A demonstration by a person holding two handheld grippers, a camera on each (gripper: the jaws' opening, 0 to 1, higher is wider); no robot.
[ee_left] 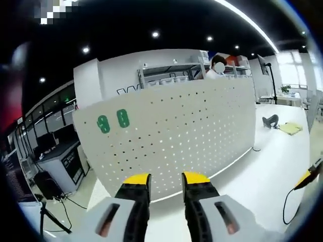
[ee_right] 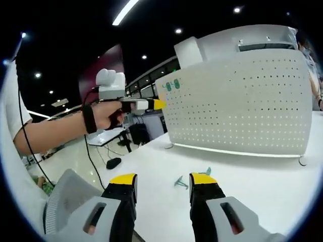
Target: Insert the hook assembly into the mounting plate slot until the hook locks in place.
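A white pegboard plate [ee_left: 192, 126] [ee_right: 242, 106] stands upright on the white table [ee_left: 262, 176]. Two green hooks [ee_left: 113, 121] [ee_right: 171, 84] hang at one of its upper corners. Two small teal hook pieces [ee_right: 180, 181] lie on the table [ee_right: 252, 191] just ahead of my right gripper [ee_right: 163, 179], whose jaws are open with nothing between them. My left gripper [ee_left: 166, 179] faces the plate, open and holding nothing. In the right gripper view, a hand holds the left gripper [ee_right: 159, 104] up near the plate's green-hook corner. My right gripper's yellow tip [ee_left: 304, 179] peeks in from the right.
A person [ee_left: 218, 65] stands behind the plate near grey shelving [ee_left: 166, 73]. A dark object [ee_left: 270, 120] and a yellow item [ee_left: 291, 128] lie far right on the table. A black cable [ee_left: 287, 201] trails across the table. Desks and a tripod [ee_left: 50, 219] stand off to the left.
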